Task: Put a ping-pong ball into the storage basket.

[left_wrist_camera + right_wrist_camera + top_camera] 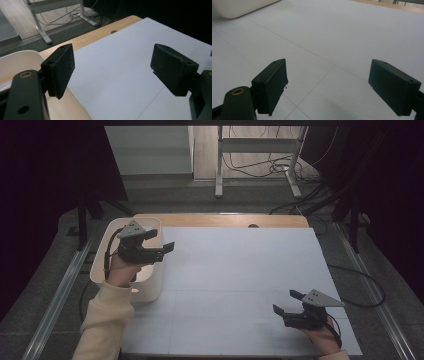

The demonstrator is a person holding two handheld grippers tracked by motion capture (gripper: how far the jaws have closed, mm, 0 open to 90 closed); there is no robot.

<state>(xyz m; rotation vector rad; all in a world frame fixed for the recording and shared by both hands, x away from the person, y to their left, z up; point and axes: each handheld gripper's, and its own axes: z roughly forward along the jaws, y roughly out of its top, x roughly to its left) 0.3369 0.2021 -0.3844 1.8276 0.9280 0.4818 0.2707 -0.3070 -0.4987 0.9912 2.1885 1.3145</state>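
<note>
Two grippers are in your hands and both stand with jaws spread wide and nothing between them. Your left gripper (pixel 161 251) hangs over the white bin (pixel 150 290) at the table's left edge, jaws pointing right toward the middle of the table; in the left gripper view the bin's pale rim (pixel 22 53) curves just below and beside the near jaw, so the gripper sits above the bin's opening rather than down in it. From the high view I cannot tell whether anything lies inside the bin, as your hand and the gripper cover most of its opening. Your right gripper (pixel 287 304) rests low at the near right corner of the white sheet (pixel 240 270) that covers the table, well apart from the bin; the right gripper view looks along its jaws across bare sheet, with the bin's wall (pixel 242 6) far off at the top left. My judgement is that this placing is deliberate: the left gripper is kept at the bin because that is the one thing in reach of it, and the right is parked clear so as not to crowd it. The wooden table edge (pixel 220 220) shows bare beyond the sheet. Nothing is gripped, and the bin is not touched by either set of jaws as far as these views show.
</note>
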